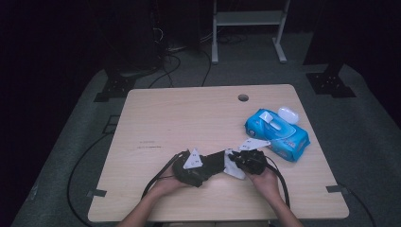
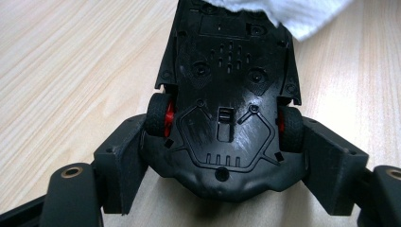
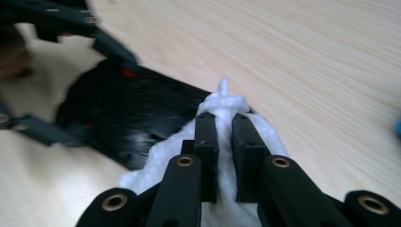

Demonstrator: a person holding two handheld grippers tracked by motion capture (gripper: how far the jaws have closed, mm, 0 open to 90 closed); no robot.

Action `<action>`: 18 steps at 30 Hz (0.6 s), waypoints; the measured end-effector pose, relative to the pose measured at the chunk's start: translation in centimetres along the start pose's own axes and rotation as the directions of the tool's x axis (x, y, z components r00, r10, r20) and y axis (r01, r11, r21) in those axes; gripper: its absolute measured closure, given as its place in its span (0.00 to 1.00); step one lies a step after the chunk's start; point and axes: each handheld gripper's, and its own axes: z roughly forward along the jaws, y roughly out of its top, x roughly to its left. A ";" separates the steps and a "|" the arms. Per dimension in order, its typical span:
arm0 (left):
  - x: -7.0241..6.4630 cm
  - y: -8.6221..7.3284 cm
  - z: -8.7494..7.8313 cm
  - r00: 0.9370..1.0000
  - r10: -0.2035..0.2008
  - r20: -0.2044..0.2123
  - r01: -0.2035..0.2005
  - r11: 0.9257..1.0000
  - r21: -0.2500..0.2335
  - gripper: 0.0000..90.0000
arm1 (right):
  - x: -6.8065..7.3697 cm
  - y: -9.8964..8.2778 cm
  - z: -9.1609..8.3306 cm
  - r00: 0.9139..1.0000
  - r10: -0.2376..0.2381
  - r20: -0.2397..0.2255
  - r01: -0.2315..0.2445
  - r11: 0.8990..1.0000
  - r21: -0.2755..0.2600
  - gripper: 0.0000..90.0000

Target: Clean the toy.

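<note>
Clamping the upturned black toy car across its wheels with our left gripper just above the table, we press the wipe pinched in our right gripper against its underside to clean it.

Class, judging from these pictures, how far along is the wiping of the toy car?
Done: the left gripper clamps the black toy car upside down, and the right gripper has pinched a white wipe. In hand: the wipe meets the car's far end. Left: most of the underside, where scuffs show.
</note>
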 end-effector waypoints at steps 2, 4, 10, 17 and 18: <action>0.1 -0.1 -0.1 1.000 -0.004 -0.001 0.004 1.000 0.000 0.27 | 0.1 0.3 0.0 1.000 -0.018 0.006 0.018 1.000 0.011 0.91; 0.3 -0.2 -0.2 1.000 -0.011 0.005 0.011 1.000 -0.005 0.27 | -0.4 0.2 -0.2 1.000 0.000 0.026 0.000 1.000 0.014 0.91; 0.4 -0.3 0.0 1.000 -0.024 0.013 0.024 1.000 -0.005 0.27 | -0.4 -0.2 -0.6 1.000 0.010 0.009 -0.010 1.000 0.008 0.91; 0.4 -0.2 -0.1 1.000 -0.021 0.009 0.021 1.000 -0.010 0.27 | -0.1 0.0 -0.3 1.000 -0.024 0.014 0.024 0.999 0.026 0.91; 0.4 -0.2 -0.2 1.000 -0.017 0.008 0.017 1.000 -0.009 0.27 | -0.6 -0.1 -0.5 1.000 -0.007 0.024 0.006 0.999 0.032 0.91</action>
